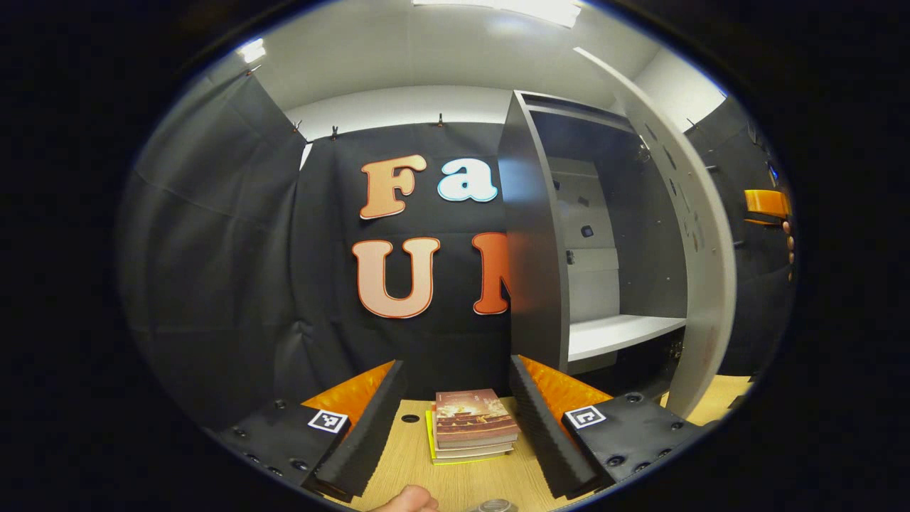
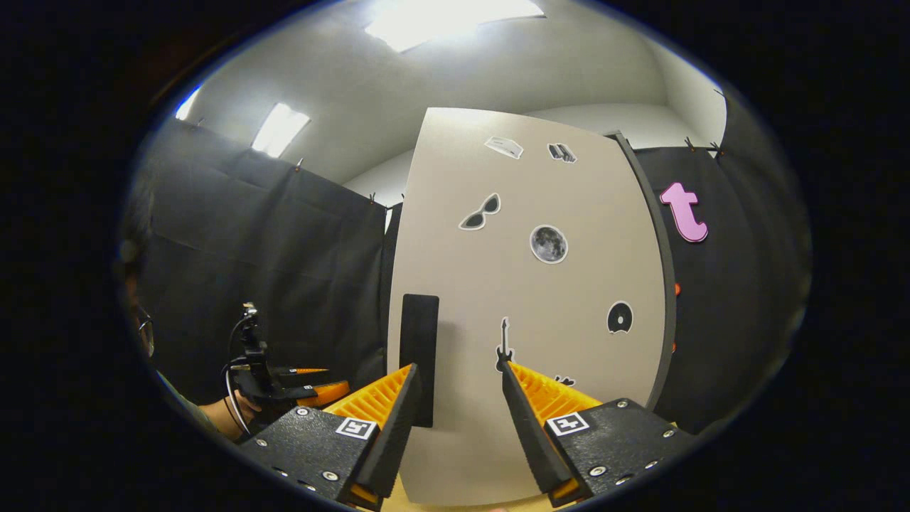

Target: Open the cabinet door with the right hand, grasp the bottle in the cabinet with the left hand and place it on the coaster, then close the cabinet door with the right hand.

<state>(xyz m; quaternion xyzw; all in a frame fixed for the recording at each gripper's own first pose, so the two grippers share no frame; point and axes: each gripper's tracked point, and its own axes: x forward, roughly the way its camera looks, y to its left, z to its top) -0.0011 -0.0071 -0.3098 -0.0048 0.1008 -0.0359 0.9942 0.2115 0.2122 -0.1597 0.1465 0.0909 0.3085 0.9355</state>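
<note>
In the left gripper view the grey cabinet (image 1: pixel 530 249) stands open. Its door (image 1: pixel 700 284) is swung out to the right, and the white shelf (image 1: pixel 618 331) inside is bare. My left gripper (image 1: pixel 456 363) is open above the table, with nothing between its fingers. A clear round rim (image 1: pixel 496 506), possibly the bottle's top, peeks in at the bottom edge beside a thumb (image 1: pixel 409 499). In the right gripper view my right gripper (image 2: pixel 458 366) is open and faces the door's stickered front (image 2: pixel 540 299), just right of its black handle (image 2: pixel 419 355).
A stack of books (image 1: pixel 473 423) lies on the wooden table (image 1: pixel 398 455) ahead of the left gripper. The other gripper (image 1: pixel 766 205) shows past the door's edge. In the right gripper view a hand holds the left gripper (image 2: pixel 284 387) at the lower left.
</note>
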